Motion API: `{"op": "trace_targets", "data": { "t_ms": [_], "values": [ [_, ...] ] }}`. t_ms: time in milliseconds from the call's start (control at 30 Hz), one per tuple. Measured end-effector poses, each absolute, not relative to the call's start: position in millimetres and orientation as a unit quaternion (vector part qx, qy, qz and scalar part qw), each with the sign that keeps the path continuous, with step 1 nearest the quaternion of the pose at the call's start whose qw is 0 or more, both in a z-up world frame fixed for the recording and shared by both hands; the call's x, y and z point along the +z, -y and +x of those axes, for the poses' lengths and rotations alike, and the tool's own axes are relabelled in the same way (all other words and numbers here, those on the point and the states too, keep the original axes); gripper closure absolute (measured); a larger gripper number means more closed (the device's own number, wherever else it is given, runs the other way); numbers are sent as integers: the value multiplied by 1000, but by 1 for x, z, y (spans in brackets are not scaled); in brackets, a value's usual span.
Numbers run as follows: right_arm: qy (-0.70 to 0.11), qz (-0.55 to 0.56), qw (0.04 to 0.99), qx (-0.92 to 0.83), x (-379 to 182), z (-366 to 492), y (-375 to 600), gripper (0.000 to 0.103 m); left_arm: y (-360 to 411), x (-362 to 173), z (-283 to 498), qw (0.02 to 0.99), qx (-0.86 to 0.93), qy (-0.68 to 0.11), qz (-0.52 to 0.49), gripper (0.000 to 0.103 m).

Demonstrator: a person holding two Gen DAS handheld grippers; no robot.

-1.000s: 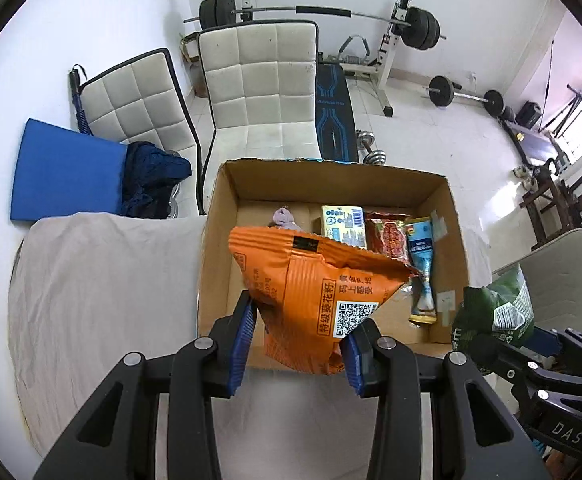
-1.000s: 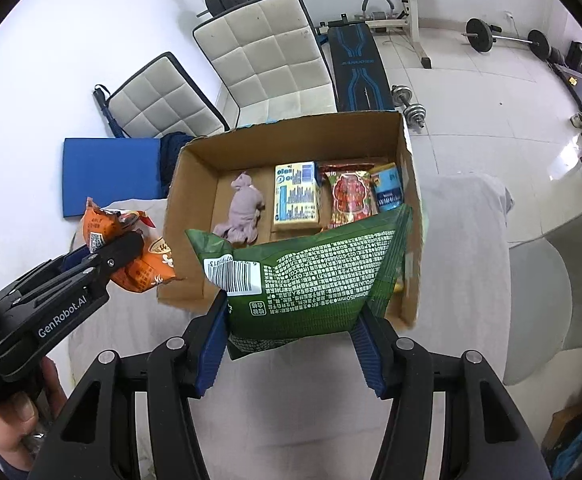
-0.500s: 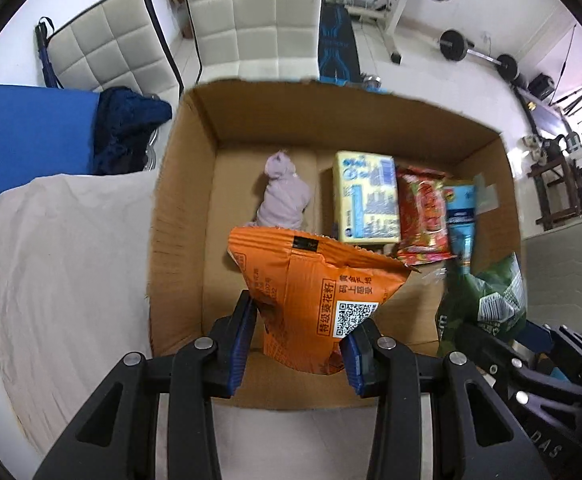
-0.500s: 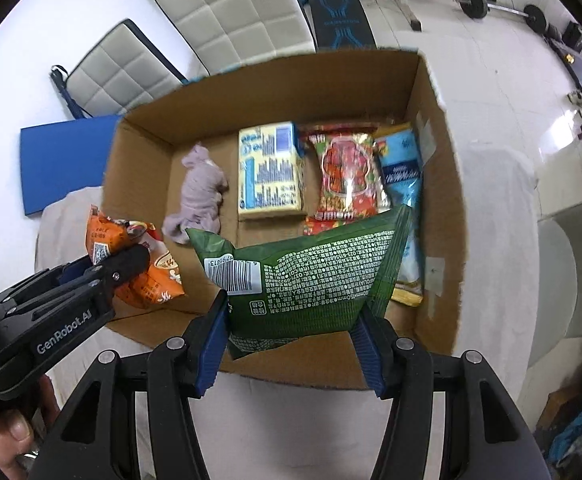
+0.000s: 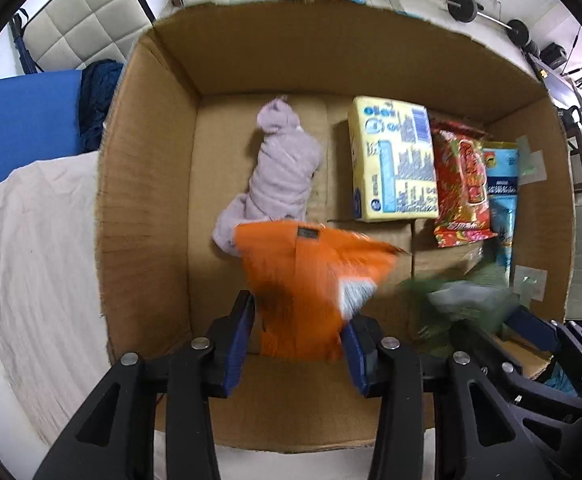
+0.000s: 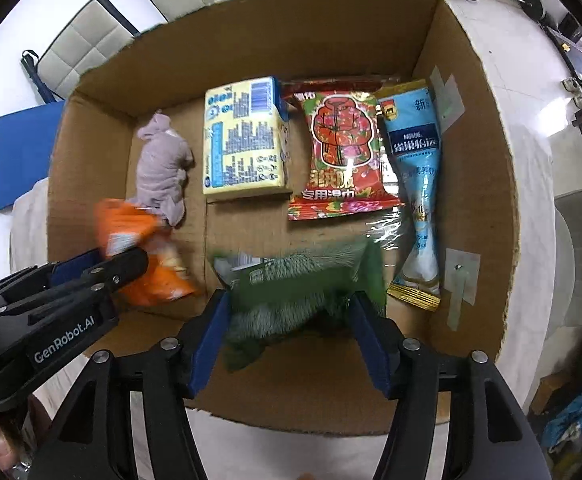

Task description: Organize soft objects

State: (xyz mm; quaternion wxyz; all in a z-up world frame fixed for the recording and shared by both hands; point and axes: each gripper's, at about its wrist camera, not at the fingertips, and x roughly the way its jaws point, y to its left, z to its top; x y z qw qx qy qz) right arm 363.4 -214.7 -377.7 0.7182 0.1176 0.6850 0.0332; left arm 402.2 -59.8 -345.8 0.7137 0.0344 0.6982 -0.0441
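Note:
An open cardboard box (image 5: 147,200) fills both views from above. My left gripper (image 5: 299,304) points down into its near left part. Its jaws are opening, and the orange snack bag (image 5: 307,280) between them is blurred and stands off the left pad. Over the near middle, my right gripper (image 6: 291,300) has its jaws opening too, with the blurred green snack bag (image 6: 299,280) loose between the pads. On the box floor lie a lilac cloth bundle (image 5: 283,176), a yellow pack (image 5: 391,160), a red packet (image 5: 463,184) and a light blue packet (image 6: 415,184).
The box sits on a table under a pale cloth (image 5: 31,240). Behind it stand two white quilted chairs (image 5: 91,20), one with a blue mat (image 5: 11,120) and dark cloth. Barbell weights (image 5: 463,8) lie on the floor at the back right.
Both grippers have come down into the box, which now fills the views. Both sets of jaws have widened a little, and the orange and green bags have gone blurred between the pads.

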Motion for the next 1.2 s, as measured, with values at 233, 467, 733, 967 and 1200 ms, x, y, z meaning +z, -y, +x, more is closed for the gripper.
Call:
{"op": "trace_targets", "data": {
  "t_ms": [233, 467, 733, 967, 1200],
  "values": [
    [-690, 115, 714, 26, -385, 361, 218, 35, 56, -346, 399, 715, -38, -697, 27, 63],
    [-691, 106, 715, 22, -378, 351, 226, 32, 47, -330, 388, 729, -32, -684, 20, 56],
    [-681, 92, 726, 19, -357, 341, 231, 9, 37, -307, 372, 745, -23, -666, 18, 11],
    [-669, 84, 739, 8, -335, 332, 233, 0, 33, -288, 365, 762, -12, -647, 18, 4],
    [-657, 78, 750, 7, -314, 319, 235, 0, 33, -262, 353, 778, -3, -628, 22, 4]
  ]
}}
